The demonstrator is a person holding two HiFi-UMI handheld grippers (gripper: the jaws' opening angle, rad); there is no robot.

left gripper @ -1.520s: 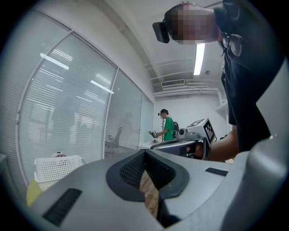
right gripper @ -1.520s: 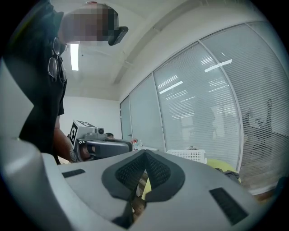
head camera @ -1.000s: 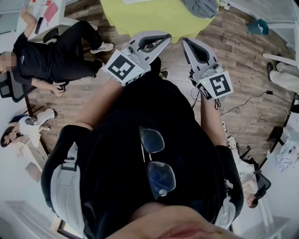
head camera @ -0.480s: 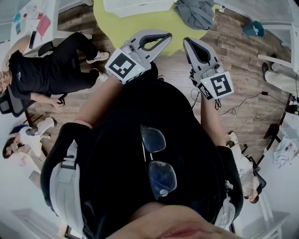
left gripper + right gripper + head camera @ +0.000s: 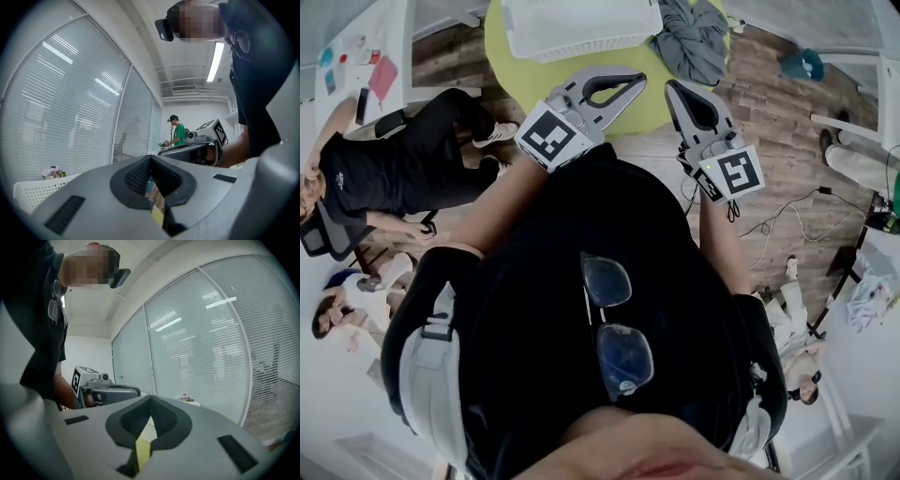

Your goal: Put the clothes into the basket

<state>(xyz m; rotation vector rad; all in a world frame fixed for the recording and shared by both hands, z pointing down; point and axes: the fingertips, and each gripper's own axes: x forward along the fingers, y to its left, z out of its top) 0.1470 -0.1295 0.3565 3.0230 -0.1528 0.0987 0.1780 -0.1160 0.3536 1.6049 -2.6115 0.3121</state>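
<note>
Nearest you, your left gripper (image 5: 636,81) and right gripper (image 5: 674,90) are held out level at chest height, side by side and slightly apart. Both claws are clenched tip to tip with nothing in them. That looks like a carrying posture for the approach, not a reach: neither is over any cloth yet.

Just past their tips is the near edge of the yellow-green table (image 5: 500,67). On it stands the white laundry basket (image 5: 581,37). The clothes, one crumpled grey garment (image 5: 689,42), lie on the tabletop just right of the basket, touching or nearly touching its wall, so they are not yet in it. Your right gripper is the nearer one to it.

There is open floor between you and the table. Left of the basket a seated person in black (image 5: 394,159) has legs stretched toward the table. Right of the basket and nearer you, cables (image 5: 787,211) trail across the wooden floor. You will likely need to unclench before closing on the garment.
</note>
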